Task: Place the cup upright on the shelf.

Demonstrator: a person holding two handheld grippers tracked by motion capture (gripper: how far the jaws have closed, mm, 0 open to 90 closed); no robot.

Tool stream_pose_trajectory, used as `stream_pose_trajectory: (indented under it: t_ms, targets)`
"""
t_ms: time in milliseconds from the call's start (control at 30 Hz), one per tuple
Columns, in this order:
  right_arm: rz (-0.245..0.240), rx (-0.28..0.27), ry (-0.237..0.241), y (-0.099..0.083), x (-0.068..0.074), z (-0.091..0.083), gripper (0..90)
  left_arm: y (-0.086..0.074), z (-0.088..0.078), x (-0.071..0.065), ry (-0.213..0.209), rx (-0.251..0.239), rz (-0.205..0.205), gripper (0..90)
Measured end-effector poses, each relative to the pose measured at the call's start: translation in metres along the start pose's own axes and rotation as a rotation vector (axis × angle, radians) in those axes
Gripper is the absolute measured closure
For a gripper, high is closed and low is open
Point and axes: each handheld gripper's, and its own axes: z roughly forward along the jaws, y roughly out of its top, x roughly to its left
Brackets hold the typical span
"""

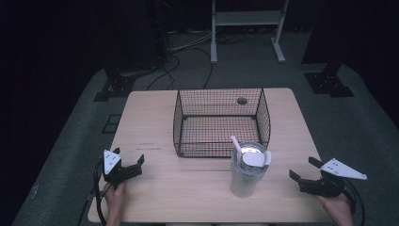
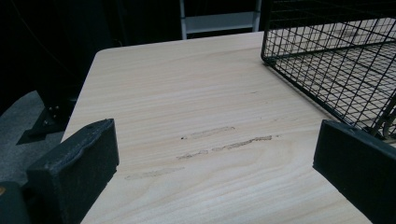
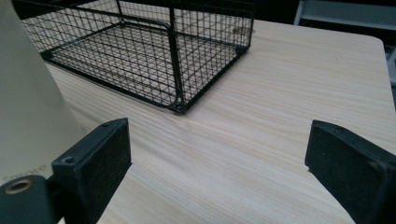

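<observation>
Tumbler (image 1: 248, 172): white cup w/ lid + straw, upright on desk (image 1: 155, 197), touching or just in front of wire basket (image 1: 221, 121); nearest the right claw.
High view, left claw (image 1: 129, 165): jaws apart, nothing btwn them, low over desk's near-left area, well apart from tumbler.
High view, right claw (image 1: 303, 170): jaws apart, holding nothing, near desk's right edge, pointing twd tumbler w/ a gap btwn.
High view, basket: looks to hold nothing, mid-desk.
Left claw view: both jaws wide, bare wood btwn; scuff marks (image 2: 219, 142) on desk; basket corner (image 2: 336, 60) at upper right.
Right claw view: jaws wide apart; tumbler wall (image 3: 28, 102) at far left, just beside the near jaw, not btwn the jaws; basket (image 3: 140, 51) ahead.
Progress: judged at the very start – tumbler ungripped, not lifted. Likely left: close in, grip, move it (prob. into basket).
Hidden/unclear: tumbler cut off by frame edge in right claw view; its contents can't be seen under lid; print near its base too small to read; room beyond desk too dark to make out.
</observation>
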Motion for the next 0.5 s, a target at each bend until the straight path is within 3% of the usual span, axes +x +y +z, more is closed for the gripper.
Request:
stream_pose_trajectory:
  t_ms: [400, 500]
  targets:
    - [-0.074, 0.002, 0.075, 0.018, 0.017, -0.003, 4.7, 0.0, 0.0, 0.0, -0.002, -0.002, 0.002, 0.0]
    - [-0.094, -0.003, 0.114, 0.023, 0.023, -0.004, 3.5, 0.0, 0.0, 0.0, -0.001, -0.002, 0.002, 0.0]
